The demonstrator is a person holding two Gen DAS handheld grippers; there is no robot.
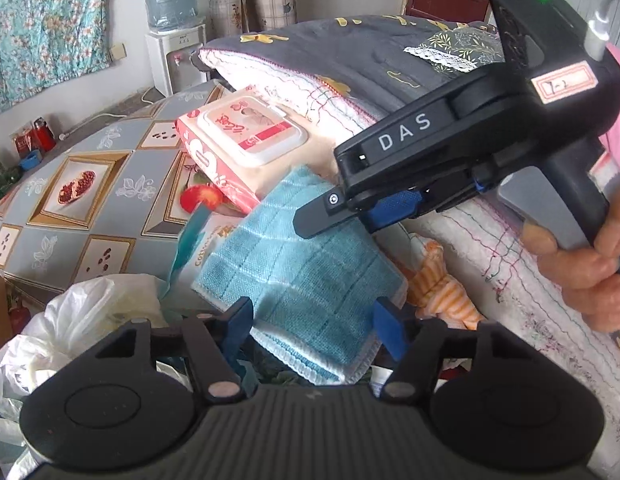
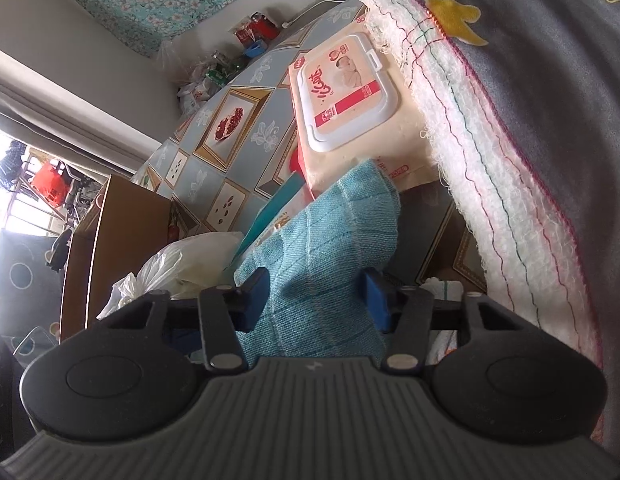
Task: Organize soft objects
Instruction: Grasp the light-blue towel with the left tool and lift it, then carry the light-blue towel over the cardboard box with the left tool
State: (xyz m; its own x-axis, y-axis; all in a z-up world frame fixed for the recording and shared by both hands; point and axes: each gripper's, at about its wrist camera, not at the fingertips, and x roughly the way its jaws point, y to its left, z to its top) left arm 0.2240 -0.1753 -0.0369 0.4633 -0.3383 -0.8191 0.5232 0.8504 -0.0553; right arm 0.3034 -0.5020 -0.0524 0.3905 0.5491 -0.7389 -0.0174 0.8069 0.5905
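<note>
The blue cloth (image 1: 306, 280) is seen lying on a tissue pack, just beside the wipes pack (image 1: 242, 140) on the table (image 1: 90, 216). Its near edge is set between the spread blue pads of the left tool (image 1: 314, 320), not squeezed. In the right wrist view, a bunched part of the cloth is pinched by the right tool (image 2: 314, 296). The way right is blocked by the folded quilt (image 2: 510, 160); white bags (image 1: 70, 320) are crowded at the left.

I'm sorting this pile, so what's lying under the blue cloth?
The blue cloth lies over a paper-wrapped tissue pack, beside the wet wipes pack. The rest beneath is covered.
</note>
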